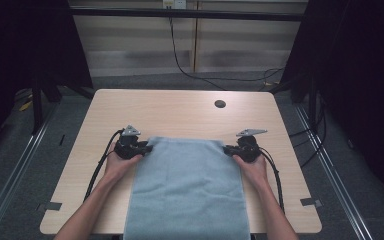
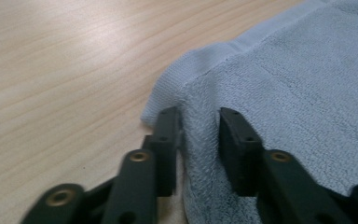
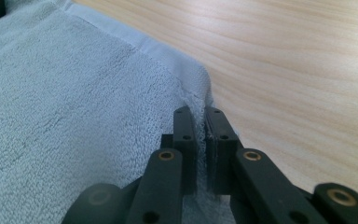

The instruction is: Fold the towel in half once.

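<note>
A light blue towel [image 1: 187, 185] lies flat on the wooden table [image 1: 180, 110], and its near end hangs over the front edge. My left gripper [image 1: 147, 148] is at the towel's far left corner. Its jaws stand on either side of a raised fold of the towel [image 2: 200, 140] and pinch it between the pads [image 2: 198, 116]. My right gripper [image 1: 227, 149] is at the far right corner, shut tight on the towel's hemmed edge [image 3: 186, 70], with only a thin strip of cloth between its jaws [image 3: 199, 112]. Both grippers lie low on the table, pointing inward.
A dark round hole [image 1: 220, 104] sits in the tabletop at the back right. Bare wood runs behind the towel and along both its sides. Black cables trail from the grippers toward the front edge. Dark frames and curtains stand beyond the table.
</note>
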The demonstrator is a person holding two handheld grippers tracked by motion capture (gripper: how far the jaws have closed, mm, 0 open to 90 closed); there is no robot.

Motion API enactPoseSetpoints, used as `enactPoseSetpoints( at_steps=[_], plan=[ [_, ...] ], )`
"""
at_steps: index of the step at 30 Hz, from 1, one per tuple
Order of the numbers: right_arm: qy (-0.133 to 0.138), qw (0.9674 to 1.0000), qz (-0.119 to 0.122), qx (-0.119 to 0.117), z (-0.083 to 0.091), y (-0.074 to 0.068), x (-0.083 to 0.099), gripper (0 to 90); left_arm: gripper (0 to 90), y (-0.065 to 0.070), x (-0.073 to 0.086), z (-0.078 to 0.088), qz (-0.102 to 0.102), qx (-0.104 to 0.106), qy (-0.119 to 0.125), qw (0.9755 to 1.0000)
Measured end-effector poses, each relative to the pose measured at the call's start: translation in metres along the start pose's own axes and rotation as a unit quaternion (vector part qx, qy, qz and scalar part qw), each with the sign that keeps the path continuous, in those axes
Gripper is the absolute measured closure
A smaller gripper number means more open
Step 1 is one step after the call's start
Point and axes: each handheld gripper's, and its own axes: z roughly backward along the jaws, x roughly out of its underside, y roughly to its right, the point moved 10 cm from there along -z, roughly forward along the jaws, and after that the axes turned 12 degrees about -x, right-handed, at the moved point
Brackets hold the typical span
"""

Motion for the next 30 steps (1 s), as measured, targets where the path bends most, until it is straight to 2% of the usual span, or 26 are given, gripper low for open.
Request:
enactPoseSetpoints(
  at_steps=[1,4,8,10,12,15,18,23,25,30],
  plan=[
    [-0.002,1.0,0.001,0.001,0.0,-0.001,0.0,84.6,75.8,0.001,0.0,0.0,0.007,0.006,0.001,1.0],
    [0.0,1.0,-0.005,-0.001,0.001,0.0,0.0,84.7,81.6,0.002,0.002,0.002,0.018,0.018,0.0,0.9997],
    [0.011,0.9999,-0.008,-0.008,0.005,-0.003,-0.003,84.9,82.9,0.003,0.003,0.004,0.025,0.03,0.001,0.9992],
    [0.027,0.9996,-0.001,-0.012,0.009,-0.007,-0.008,85.1,83.8,0.004,0.004,0.007,0.025,0.036,0.0,0.9991],
    [0.035,0.9992,-0.004,-0.018,0.015,-0.009,-0.01,85.2,84.1,0.006,0.001,0.013,0.036,0.05,0.009,0.9981],
    [0.05,0.9983,-0.008,-0.028,0.023,-0.013,-0.016,85.2,84.1,0.01,-0.002,0.023,0.043,0.06,0.012,0.9972],
    [0.063,0.9971,-0.007,-0.041,0.03,-0.021,-0.023,85.3,84.3,0.015,-0.011,0.039,0.042,0.072,0.036,0.9959],
    [0.072,0.9963,-0.002,-0.046,0.039,-0.026,-0.033,85.3,84.3,0.01,-0.031,0.061,0.05,0.08,0.077,0.9925],
    [0.085,0.995,-0.004,-0.052,0.045,-0.028,-0.041,85.3,84.3,0.004,-0.04,0.067,0.05,0.071,0.083,0.9927],
    [0.114,0.9919,0.013,-0.054,0.064,-0.036,-0.075,85.4,84.6,-0.007,-0.073,0.088,0.049,0.063,0.117,0.99]
  ],
)
